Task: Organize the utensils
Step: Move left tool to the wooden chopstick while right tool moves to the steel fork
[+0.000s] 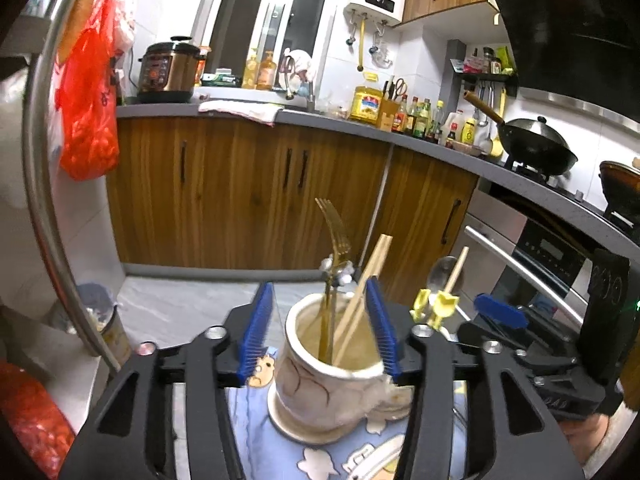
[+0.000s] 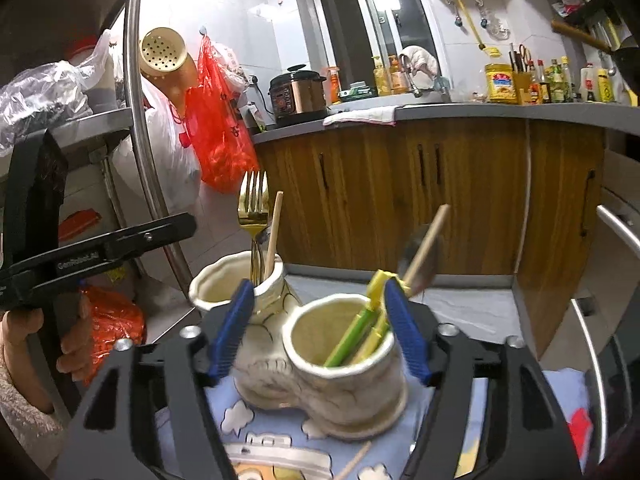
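Observation:
A cream ceramic holder with two joined cups stands on a blue cartoon-print cloth [image 1: 360,452]. Its left cup [image 1: 316,376] holds a gold fork [image 1: 334,232] and wooden chopsticks [image 1: 372,268]. My left gripper [image 1: 320,330] is open, its blue pads on either side of that cup's mouth, the right pad close beside the chopsticks. In the right wrist view the right cup [image 2: 352,376] holds yellow-green utensils [image 2: 356,332], a spoon [image 2: 420,256] and a wooden stick [image 2: 426,240]. My right gripper [image 2: 320,332] is open astride this cup. Nothing is gripped.
A loose wooden stick [image 2: 352,464] lies on the cloth near the front. A metal rack pole [image 2: 138,120] and red bags [image 2: 216,128] stand to the left. Wooden cabinets [image 1: 248,188], an oven [image 1: 548,256] and a counter with a wok [image 1: 536,148] lie beyond.

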The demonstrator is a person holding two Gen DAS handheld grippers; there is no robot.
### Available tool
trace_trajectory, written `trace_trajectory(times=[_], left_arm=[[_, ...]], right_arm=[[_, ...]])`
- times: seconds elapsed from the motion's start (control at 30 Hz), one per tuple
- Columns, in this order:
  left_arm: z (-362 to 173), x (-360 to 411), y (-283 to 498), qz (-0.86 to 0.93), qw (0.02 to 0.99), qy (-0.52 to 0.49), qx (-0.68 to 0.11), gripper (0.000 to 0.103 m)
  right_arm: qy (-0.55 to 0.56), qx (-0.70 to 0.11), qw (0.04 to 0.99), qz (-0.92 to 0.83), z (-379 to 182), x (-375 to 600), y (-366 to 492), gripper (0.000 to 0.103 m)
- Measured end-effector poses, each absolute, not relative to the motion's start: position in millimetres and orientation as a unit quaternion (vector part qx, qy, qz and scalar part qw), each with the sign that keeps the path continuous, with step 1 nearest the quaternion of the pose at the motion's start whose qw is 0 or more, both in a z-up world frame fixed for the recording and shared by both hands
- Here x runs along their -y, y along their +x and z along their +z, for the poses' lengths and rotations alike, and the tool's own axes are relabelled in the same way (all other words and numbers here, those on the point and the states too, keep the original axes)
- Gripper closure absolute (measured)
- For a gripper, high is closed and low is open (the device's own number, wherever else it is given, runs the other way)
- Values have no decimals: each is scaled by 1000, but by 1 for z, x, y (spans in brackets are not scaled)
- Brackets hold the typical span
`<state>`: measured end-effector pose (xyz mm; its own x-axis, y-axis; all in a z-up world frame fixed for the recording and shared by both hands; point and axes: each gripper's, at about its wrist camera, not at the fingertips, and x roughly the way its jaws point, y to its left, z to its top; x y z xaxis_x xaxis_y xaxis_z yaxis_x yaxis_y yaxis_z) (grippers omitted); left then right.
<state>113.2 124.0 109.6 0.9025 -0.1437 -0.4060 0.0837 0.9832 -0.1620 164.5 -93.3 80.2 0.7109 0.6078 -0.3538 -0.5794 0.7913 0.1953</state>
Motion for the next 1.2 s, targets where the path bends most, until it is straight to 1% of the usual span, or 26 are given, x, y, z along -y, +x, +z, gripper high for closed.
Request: trace_trajectory(times=[0.03, 0.13, 0.17, 0.27, 0.37, 0.67, 0.83, 1.2], left_arm=[[112, -122, 105, -59, 973, -69, -213, 37], [116, -114, 89, -62, 973, -62, -214, 28], [117, -111, 84, -62, 973, -59, -216, 24], [114, -100, 68, -71, 970, -54, -226, 20], [107, -84, 57, -82, 967, -48, -236, 17], [58, -34, 55, -94, 951, -5, -293, 15], [35, -19, 59, -95, 945, 8, -313, 15], [-6, -1, 78, -116, 928, 27, -352, 15]], right_arm=[[32, -205, 926, 315, 83, 98, 160, 24], [20, -207, 932, 296, 89, 114, 143, 13], [18, -208, 934, 291, 90, 118, 139, 12], [9, -212, 940, 267, 89, 132, 126, 6], [12, -223, 946, 235, 81, 148, 120, 5], [38, -291, 942, 161, 36, 186, 131, 5], [61, -314, 936, 145, 20, 202, 139, 5], [29, -354, 926, 129, -8, 205, 154, 5]])
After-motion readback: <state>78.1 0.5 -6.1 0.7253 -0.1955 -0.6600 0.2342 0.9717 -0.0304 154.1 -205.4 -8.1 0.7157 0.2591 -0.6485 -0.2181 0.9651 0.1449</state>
